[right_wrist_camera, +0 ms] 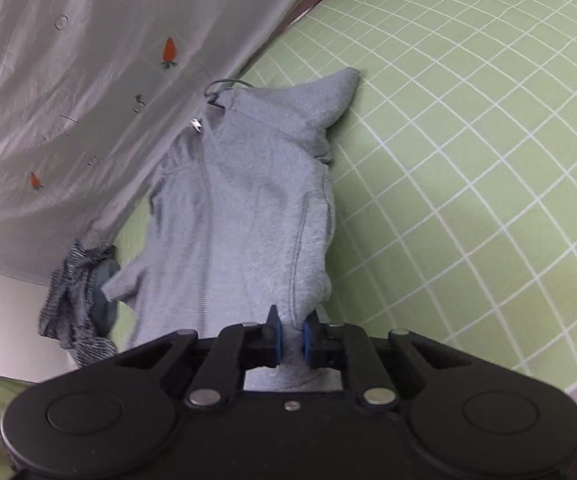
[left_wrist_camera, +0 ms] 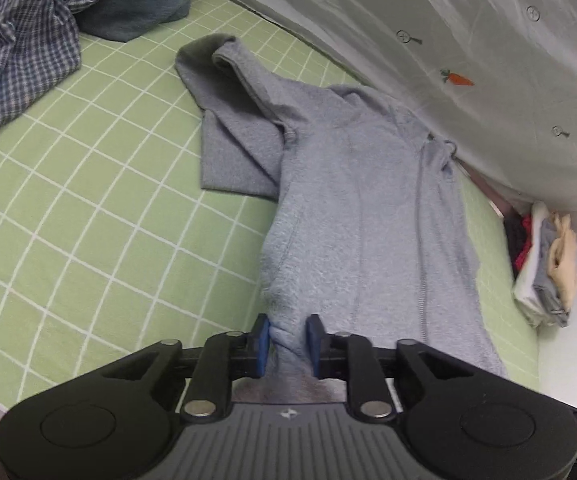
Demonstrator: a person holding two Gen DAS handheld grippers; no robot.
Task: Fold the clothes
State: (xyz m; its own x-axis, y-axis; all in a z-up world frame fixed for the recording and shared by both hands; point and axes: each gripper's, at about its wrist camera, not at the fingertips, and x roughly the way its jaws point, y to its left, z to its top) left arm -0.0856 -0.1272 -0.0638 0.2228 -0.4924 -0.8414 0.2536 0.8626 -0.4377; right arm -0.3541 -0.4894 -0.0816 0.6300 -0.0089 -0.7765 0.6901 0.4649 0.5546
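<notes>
Left gripper and right gripper each pinch the near hoodie edge; bed beneath.

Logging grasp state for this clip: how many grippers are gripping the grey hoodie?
2. The left gripper and the right gripper each pinch bunched fabric at the grey hoodie's near edge, over the green checked sheet.

Soft, even indoor light, faint shadows, strong fisheye bending and dark corners, slight blur overall.
</notes>
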